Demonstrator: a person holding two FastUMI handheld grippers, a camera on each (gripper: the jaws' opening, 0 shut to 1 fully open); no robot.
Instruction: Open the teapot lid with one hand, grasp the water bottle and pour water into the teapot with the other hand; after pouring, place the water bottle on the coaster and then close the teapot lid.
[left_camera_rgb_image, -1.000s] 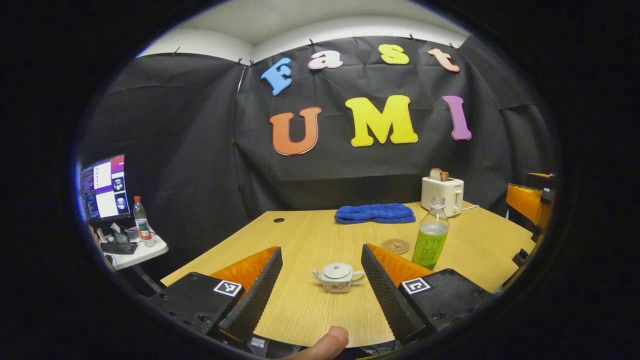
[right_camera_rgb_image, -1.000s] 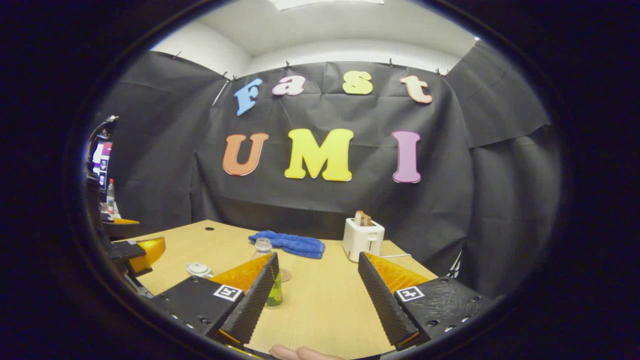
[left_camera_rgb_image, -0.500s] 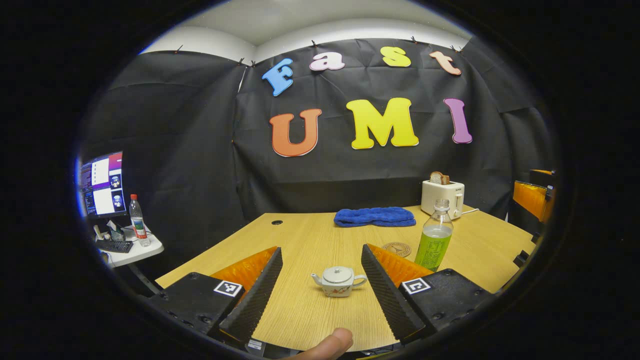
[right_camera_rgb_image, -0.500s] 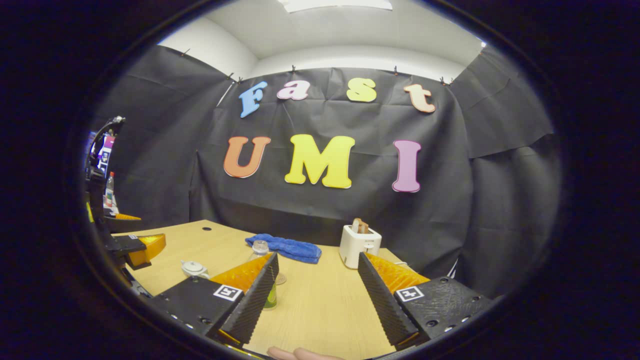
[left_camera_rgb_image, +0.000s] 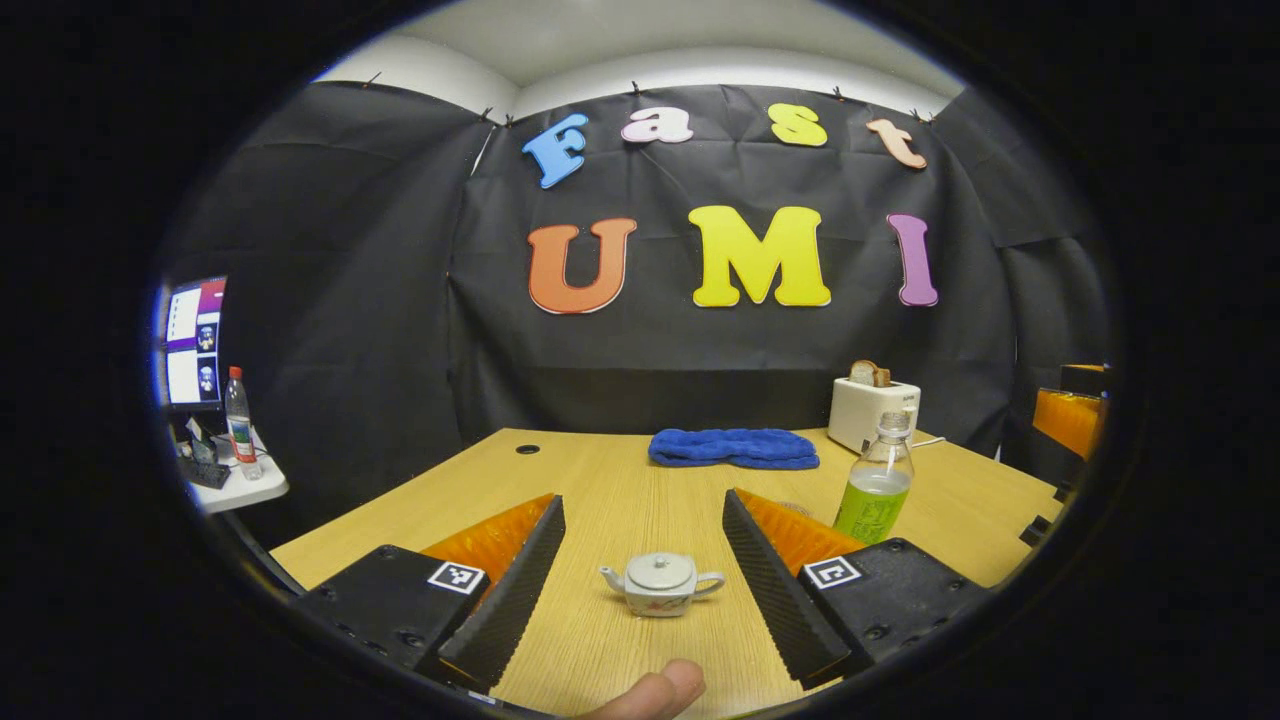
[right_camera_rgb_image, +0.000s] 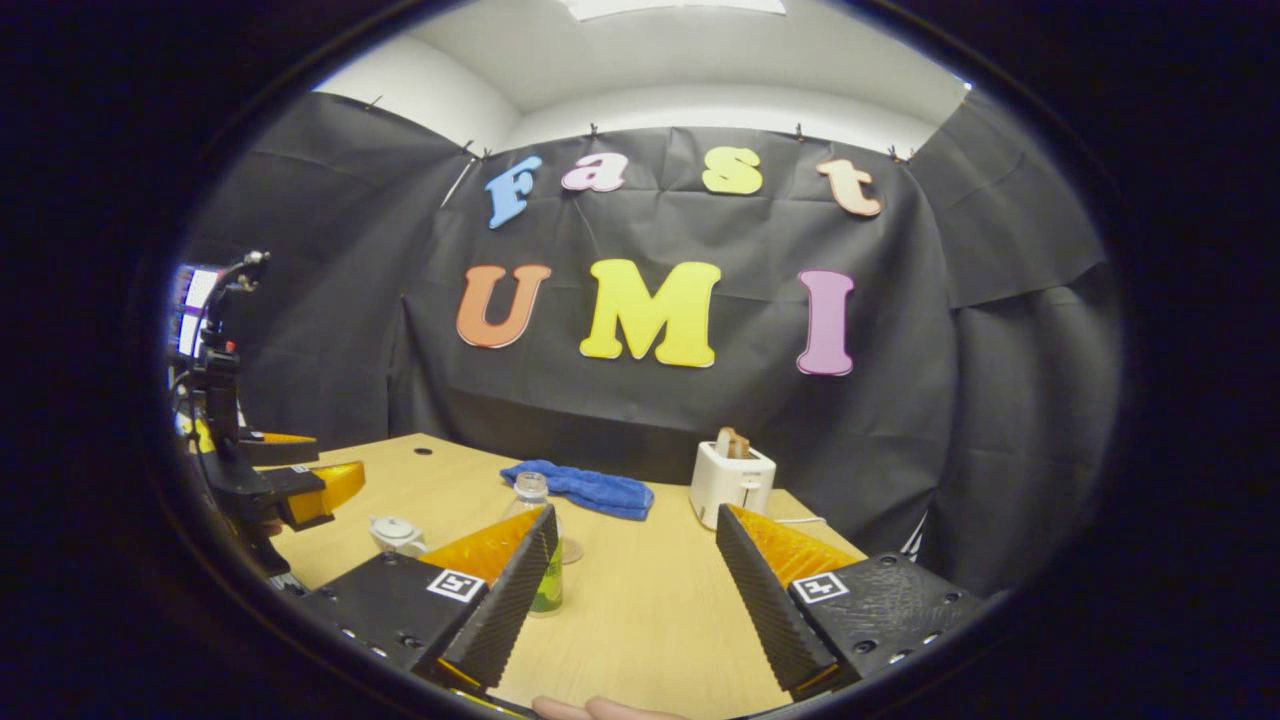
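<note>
Teapot now sits lower between the left gripper fingers, lid on, still apart. Both grippers wide open, empty. Water bottle stands beside right gripper. Approach step; next: close on lid knob.

In the right gripper view the right tool's own left finger covers much of the water bottle, and the teapot stands partly behind that tool's body. The coaster shows as a sliver past the fingertip. In the left gripper view the coaster is almost wholly behind the left tool's right finger. The fingertip of a person is cut off by the bottom edge.
</note>
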